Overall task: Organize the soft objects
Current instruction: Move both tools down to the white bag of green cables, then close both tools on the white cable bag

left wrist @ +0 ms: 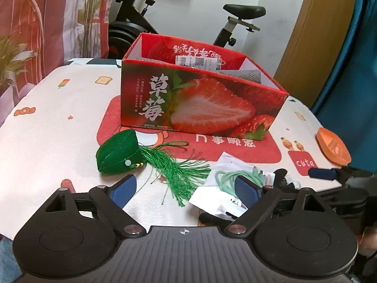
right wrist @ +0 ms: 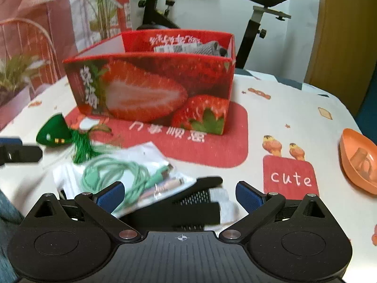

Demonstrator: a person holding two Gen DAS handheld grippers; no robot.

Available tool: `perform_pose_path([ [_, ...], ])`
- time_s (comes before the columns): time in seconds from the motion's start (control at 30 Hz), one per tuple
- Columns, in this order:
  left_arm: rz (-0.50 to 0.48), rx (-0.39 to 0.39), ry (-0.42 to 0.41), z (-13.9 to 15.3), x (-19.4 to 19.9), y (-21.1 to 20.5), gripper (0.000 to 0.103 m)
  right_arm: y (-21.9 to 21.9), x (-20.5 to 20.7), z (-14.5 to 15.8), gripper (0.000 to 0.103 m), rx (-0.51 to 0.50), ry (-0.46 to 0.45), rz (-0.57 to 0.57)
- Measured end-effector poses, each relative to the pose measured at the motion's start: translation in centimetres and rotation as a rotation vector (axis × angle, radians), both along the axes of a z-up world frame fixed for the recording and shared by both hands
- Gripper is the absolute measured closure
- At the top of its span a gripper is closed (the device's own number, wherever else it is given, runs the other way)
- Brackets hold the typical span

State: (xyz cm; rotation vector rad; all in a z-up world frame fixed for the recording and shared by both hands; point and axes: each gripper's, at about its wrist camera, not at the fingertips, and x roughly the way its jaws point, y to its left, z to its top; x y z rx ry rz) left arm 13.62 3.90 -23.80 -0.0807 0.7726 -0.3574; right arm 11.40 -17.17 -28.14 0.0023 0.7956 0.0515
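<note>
Box: one strawberry box [left wrist: 200, 101] (grey cloth inside)
Loose items: one green tassel [left wrist: 117, 155], one cable bag [right wrist: 122, 172]
Fingers: both grippers' apart, empty

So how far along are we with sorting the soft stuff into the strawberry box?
Partly done: a grey fabric item already sits in the strawberry box. Nothing is in hand; the left gripper and right gripper both have open jaws. Left on the table: green tassel pouch, bagged green cable, black-and-white item.
</note>
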Motion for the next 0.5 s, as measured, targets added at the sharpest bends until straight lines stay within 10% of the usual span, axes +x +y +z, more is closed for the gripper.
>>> perform_pose_path([
  [0.23,-0.053,-0.057,0.028,-0.3,0.1,-0.2,0.049,1.4,-0.4,-0.3,0.003,-0.050,0.003,0.074],
  [0.5,-0.090,-0.092,0.081,-1.8,0.5,-0.7,0.057,2.9,0.2,-1.0,0.004,-0.079,0.005,0.133],
])
